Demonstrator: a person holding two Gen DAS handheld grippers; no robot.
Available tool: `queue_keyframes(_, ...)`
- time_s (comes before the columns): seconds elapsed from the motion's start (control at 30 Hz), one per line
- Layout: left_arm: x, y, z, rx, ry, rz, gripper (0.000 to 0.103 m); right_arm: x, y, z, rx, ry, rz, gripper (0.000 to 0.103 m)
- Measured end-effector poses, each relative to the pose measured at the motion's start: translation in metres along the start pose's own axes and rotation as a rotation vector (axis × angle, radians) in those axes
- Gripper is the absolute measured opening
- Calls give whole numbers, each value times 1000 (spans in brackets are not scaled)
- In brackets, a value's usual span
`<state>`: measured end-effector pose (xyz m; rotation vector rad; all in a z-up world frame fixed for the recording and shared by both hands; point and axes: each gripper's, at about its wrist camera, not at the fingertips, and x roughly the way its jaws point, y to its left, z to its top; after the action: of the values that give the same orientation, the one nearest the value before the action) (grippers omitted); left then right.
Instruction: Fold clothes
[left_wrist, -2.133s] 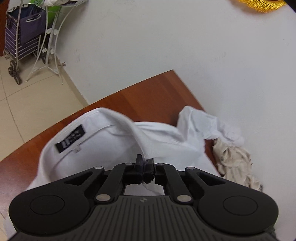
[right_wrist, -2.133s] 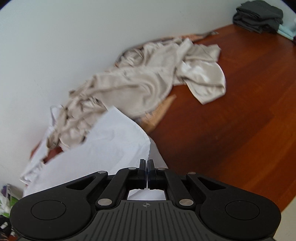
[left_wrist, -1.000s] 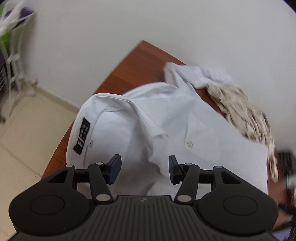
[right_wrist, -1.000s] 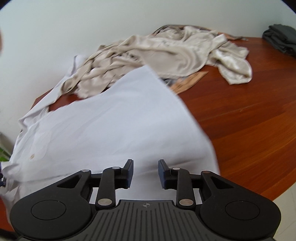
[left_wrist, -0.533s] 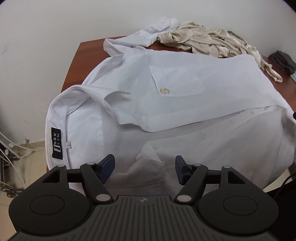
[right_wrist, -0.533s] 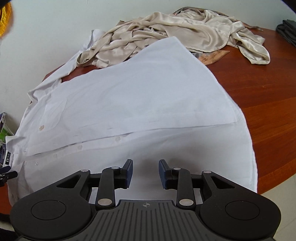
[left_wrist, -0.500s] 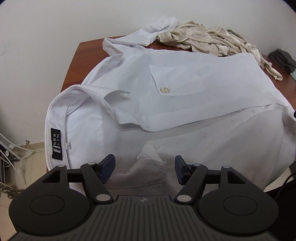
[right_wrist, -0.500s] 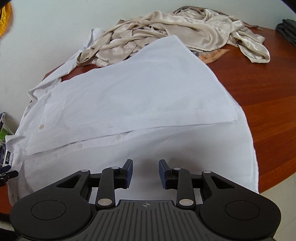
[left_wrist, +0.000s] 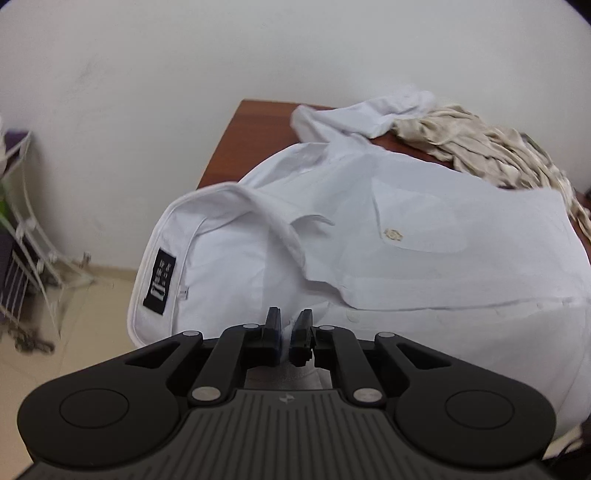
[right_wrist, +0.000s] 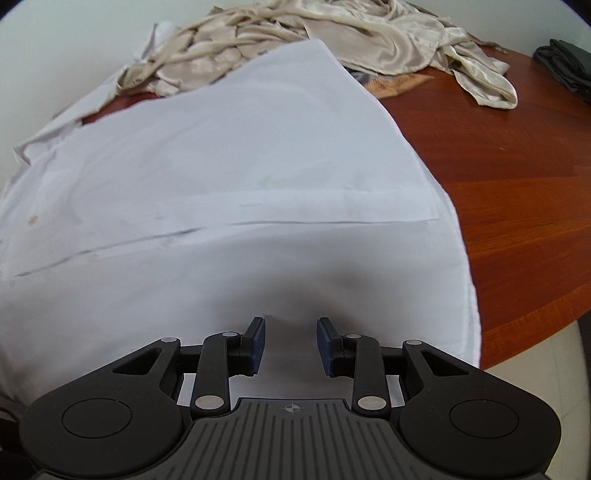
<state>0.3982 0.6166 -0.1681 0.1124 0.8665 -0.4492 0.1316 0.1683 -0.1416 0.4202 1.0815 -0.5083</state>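
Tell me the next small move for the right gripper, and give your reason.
Probably close the right gripper on the white shirt hem beneath it. Its jaws stand open over the near edge, while the left gripper already pinches fabric near the collar, so both ends would be held.

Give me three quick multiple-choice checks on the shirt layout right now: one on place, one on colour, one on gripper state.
1. Where does the beige garment lie relative to the white shirt?
A. Beyond it, toward the wall
B. Under the right gripper
C. On the floor

2. What colour is the neck label inside the shirt's collar?
A. Red
B. Black
C. Yellow

3. How do the grippers stand?
A. Both open
B. Left gripper pinched on shirt fabric, right gripper open
C. Right pinched, left open

Answers:
1 A: the beige pile sits at the shirt's far edge by the wall.
2 B: a black tag with pale print shows in the left wrist view.
3 B: the left jaws stand nearly closed with white cloth between them; the right jaws gape above the shirt.
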Motion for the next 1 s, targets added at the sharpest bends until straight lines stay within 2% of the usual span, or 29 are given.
queue_keyframes(0.1, 16, 9, 7, -82, 49, 32, 18, 2, -2, -1, -2, 6, -9, 33)
queue_keyframes(0.17, 29, 14, 8, -118, 77, 78, 18, -2, -2, 3, -5, -6, -1, 33)
queue_keyframes(0.33, 33, 29, 13, -208, 65, 72, 21, -14, -2, 11, -13, -36, 18, 34)
queue_keyframes(0.43, 21, 36, 14, -260, 29, 48, 40, -21, -2, 16, -17, -54, 29, 41)
queue_keyframes(0.53, 3, 41, 15, -300, -16, 31, 43, -28, -2, 21, -22, -72, 40, 42)
queue_keyframes(0.6, -10, 45, 17, -319, -46, 17, 52, -32, -2, 25, -25, -84, 48, 45)
queue_keyframes(0.7, -31, 51, 21, -326, -104, -3, 63, -41, 6, 31, -33, -111, 59, 49)
queue_keyframes(0.83, -53, 59, 20, -316, -146, -27, 68, -57, 15, 32, -56, -179, 91, 49)
queue_keyframes(0.93, -68, 66, 10, -273, -155, -34, 71, -72, 28, 28, -81, -251, 125, 50)
queue_keyframes(1.0, -79, 70, 1, -241, -157, -38, 73, -84, 39, 21, -103, -308, 152, 55)
